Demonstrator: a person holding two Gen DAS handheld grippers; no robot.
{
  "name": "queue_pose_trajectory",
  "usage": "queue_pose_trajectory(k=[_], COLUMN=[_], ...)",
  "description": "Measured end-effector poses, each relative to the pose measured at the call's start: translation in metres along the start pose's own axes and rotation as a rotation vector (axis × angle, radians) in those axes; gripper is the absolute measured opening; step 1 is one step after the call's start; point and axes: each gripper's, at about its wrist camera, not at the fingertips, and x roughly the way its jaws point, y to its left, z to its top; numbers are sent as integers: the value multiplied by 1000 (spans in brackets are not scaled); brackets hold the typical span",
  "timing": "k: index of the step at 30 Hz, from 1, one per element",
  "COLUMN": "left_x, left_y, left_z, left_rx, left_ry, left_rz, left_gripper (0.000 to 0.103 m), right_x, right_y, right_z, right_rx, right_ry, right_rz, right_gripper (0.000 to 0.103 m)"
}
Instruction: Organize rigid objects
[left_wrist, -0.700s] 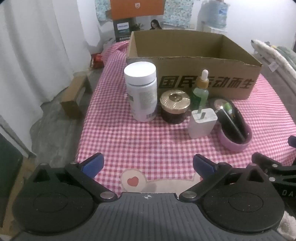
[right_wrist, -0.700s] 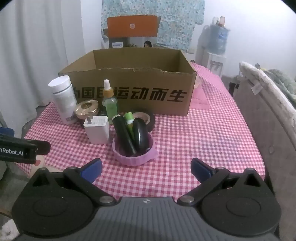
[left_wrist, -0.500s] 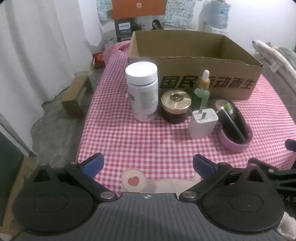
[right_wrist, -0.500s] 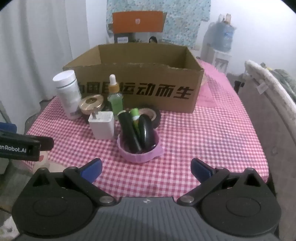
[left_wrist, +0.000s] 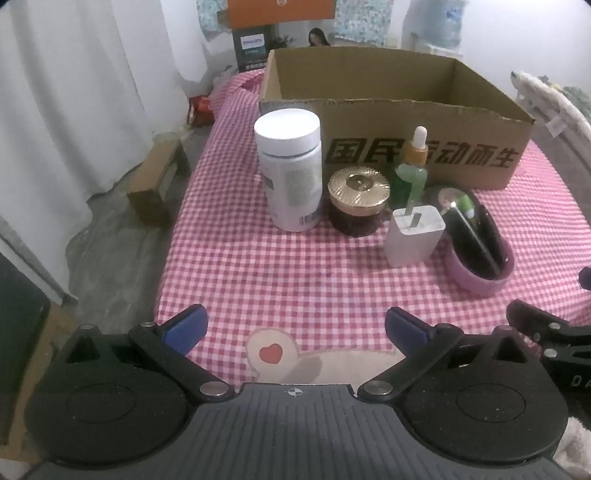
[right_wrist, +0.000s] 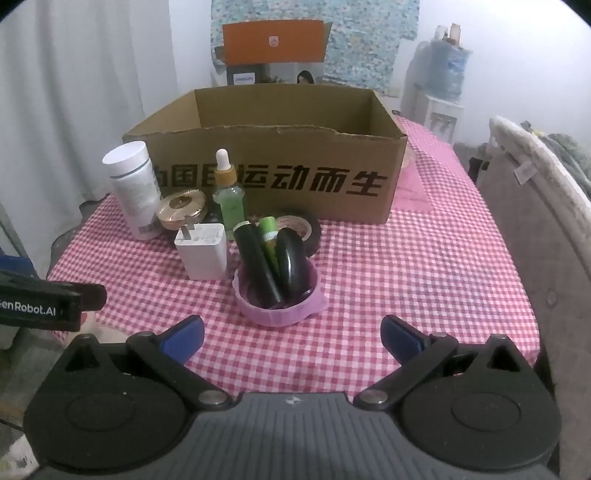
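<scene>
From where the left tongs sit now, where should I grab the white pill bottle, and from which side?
Take the white pill bottle around its straight label wall below the wider cap, coming in level from the front. It stands upright at the row's left end, with open cloth to its left; the gold-lidded jar crowds its right, so keep that finger thin. The left tongs are open wide enough, I'd judge.

A red-and-white checked cloth (left_wrist: 295, 280) with a heart patch (left_wrist: 270, 352) covers the desk. White curtains (left_wrist: 74, 92) hang at left. An orange box (right_wrist: 275, 41) sits top centre, a water jug (right_wrist: 448, 68) upper right, a grey chair (right_wrist: 546, 236) at right.
</scene>
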Motion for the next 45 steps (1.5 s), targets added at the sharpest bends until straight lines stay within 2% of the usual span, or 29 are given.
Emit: queue_pose_trajectory(k=[45], left_x=[3], left_y=[-2], left_z=[1], left_rx=[27], left_ry=[17], left_rz=[31], left_gripper=[103], right_x=[-1], right_y=[2], right_z=[2], right_rx=[3], right_ry=[-12], right_rz=[9], right_gripper=[103])
